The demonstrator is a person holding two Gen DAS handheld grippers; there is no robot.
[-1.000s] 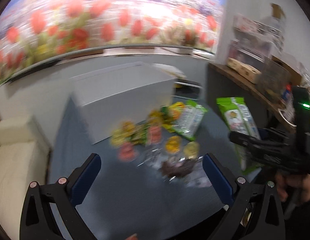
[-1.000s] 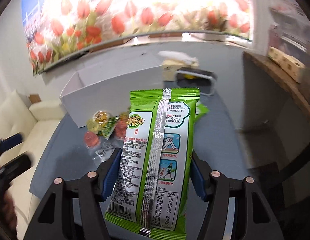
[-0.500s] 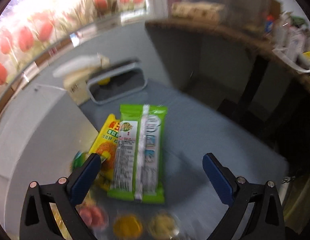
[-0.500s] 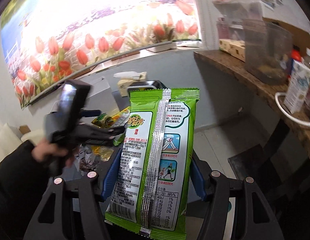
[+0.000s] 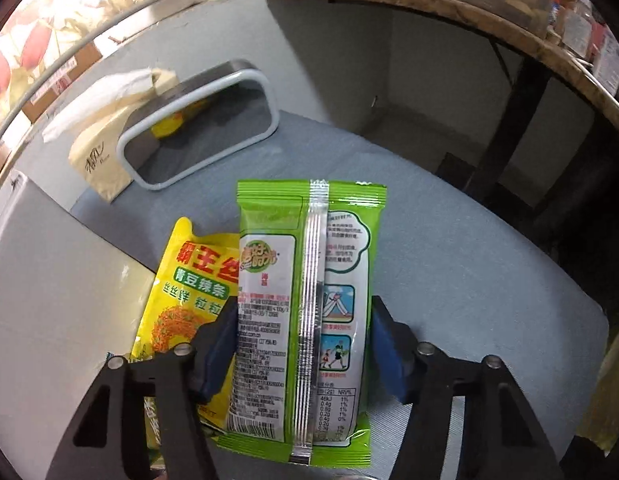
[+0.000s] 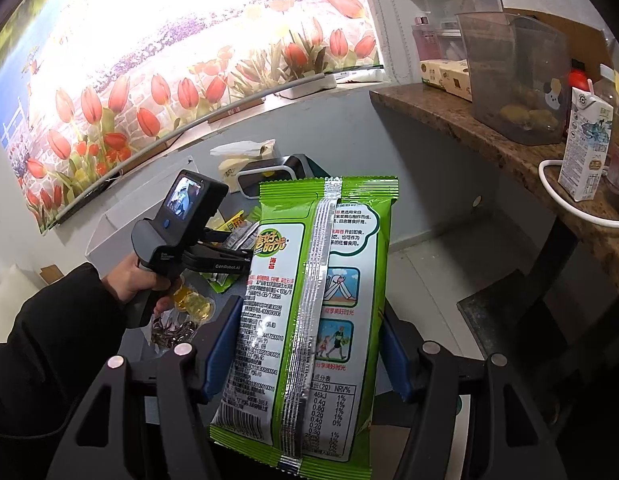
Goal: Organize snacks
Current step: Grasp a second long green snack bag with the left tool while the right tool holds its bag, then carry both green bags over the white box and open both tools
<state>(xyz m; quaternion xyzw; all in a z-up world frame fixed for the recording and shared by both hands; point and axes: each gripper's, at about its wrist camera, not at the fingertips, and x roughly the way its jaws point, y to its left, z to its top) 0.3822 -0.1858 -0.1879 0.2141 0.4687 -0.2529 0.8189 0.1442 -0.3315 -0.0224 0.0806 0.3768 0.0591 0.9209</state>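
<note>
My left gripper (image 5: pixel 303 344) is shut on a green seaweed snack packet (image 5: pixel 305 312) lying on the grey table (image 5: pixel 449 264), beside a yellow spicy-strip packet (image 5: pixel 185 292). My right gripper (image 6: pixel 309 352) is shut on a second green seaweed packet (image 6: pixel 313 312) and holds it in the air, right of the table. The left gripper also shows in the right wrist view (image 6: pixel 229 258), low over the snack pile. Small jelly cups (image 6: pixel 193 300) and a dark snack bag (image 6: pixel 173 330) lie under the hand.
A white open box (image 5: pixel 49 312) stands at the table's left. A grey-rimmed bin (image 5: pixel 201 120) and a tissue pack (image 5: pixel 105 152) stand at the back. A brown counter (image 6: pixel 489 140) with a clear container and milk carton runs along the right.
My left gripper swung right from the jelly cups, came down on the green packet on the table and closed on it. My right gripper kept its packet and turned right.
</note>
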